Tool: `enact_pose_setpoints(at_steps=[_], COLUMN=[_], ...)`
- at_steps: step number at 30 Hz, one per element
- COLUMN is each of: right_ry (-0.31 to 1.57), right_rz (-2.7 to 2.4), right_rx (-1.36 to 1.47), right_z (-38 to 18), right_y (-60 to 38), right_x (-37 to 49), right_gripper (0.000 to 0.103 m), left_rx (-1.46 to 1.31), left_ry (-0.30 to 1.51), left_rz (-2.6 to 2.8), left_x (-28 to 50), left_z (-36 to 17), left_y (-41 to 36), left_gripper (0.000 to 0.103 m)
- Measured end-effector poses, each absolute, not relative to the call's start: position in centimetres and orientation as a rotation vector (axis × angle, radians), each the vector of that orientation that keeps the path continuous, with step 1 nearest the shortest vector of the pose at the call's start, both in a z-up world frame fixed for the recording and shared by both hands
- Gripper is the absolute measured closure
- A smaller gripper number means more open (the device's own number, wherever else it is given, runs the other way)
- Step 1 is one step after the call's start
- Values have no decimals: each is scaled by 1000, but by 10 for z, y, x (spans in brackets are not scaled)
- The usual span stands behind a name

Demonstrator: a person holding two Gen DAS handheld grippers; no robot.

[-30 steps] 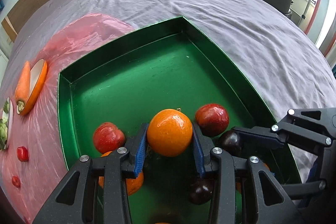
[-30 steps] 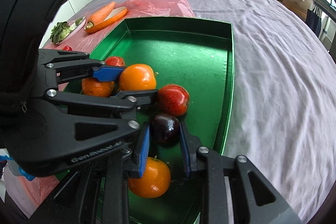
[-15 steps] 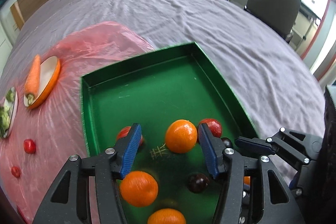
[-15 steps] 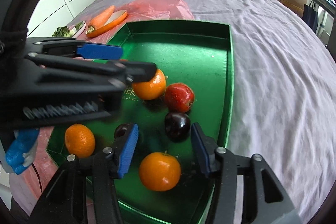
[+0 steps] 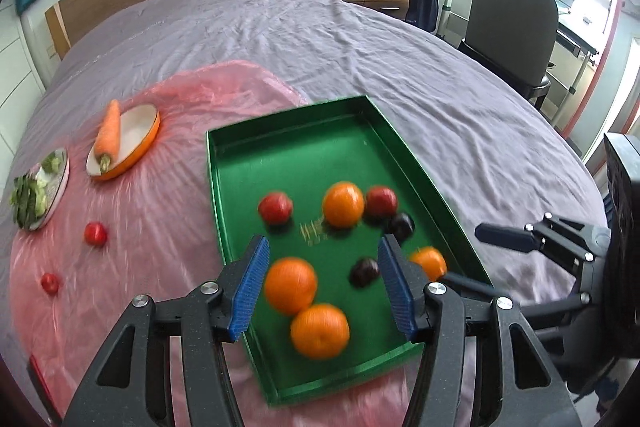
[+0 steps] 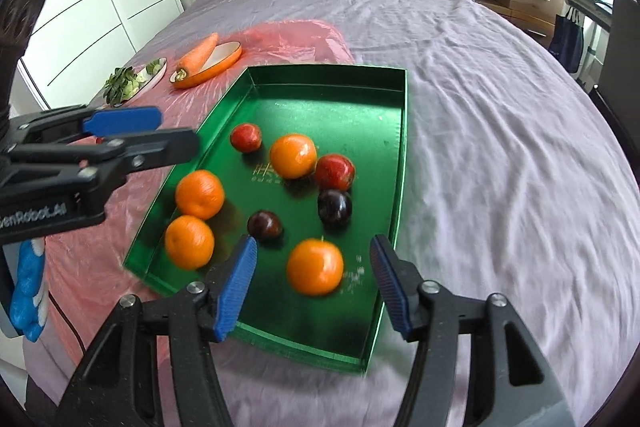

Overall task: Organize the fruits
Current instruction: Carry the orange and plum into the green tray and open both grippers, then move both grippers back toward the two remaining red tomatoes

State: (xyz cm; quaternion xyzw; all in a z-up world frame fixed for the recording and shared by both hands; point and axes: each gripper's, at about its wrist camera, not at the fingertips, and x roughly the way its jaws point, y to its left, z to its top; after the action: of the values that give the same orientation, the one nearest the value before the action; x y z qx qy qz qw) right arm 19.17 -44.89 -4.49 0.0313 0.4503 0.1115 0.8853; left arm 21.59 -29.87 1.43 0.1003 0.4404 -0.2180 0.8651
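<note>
A green tray [image 6: 402, 147] lies on the bed and holds several oranges, two red apples and two dark plums. In the right wrist view, an orange [image 6: 315, 267] lies nearest, below my right gripper [image 6: 313, 241]. Its jaws are opening wide, and nothing is pressed between them. A plum [image 6: 335, 207] and an apple [image 6: 334, 171] lie further in. My left gripper [image 5: 323, 242] hangs open above the tray's [image 5: 212, 187] near end, over an orange [image 5: 291, 285] and clear of every fruit. The other orange [image 5: 343, 205] rests mid-tray.
A pink plastic sheet [image 5: 160, 195] left of the tray carries a carrot [image 5: 109, 133] on an orange-rimmed dish, a plate of greens [image 5: 38, 187] and two small tomatoes [image 5: 95, 233]. Purple bedding surrounds it. An office chair [image 5: 512, 15] stands at the far right.
My left gripper let go of an orange and my right gripper let go of a dark plum. Both opened, then rose and drew back from the tray.
</note>
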Motion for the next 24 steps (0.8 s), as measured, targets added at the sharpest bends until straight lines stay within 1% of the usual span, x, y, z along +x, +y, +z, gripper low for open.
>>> enact_pose_setpoints(at_steps=[13,24], right_ry=[932,921], right_rz=[206,215], right_rx=[60,50], right_z=[-29,-21], right_y=[-446,-436], right_x=[132,83], right_gripper=[0,0], left_rx=[127,81], left_ry=[954,926], left_rz=[-468,-419], left_x=[141,89], left_z=[26,37], left_y=[-272,-229], left_gripper=[52,52])
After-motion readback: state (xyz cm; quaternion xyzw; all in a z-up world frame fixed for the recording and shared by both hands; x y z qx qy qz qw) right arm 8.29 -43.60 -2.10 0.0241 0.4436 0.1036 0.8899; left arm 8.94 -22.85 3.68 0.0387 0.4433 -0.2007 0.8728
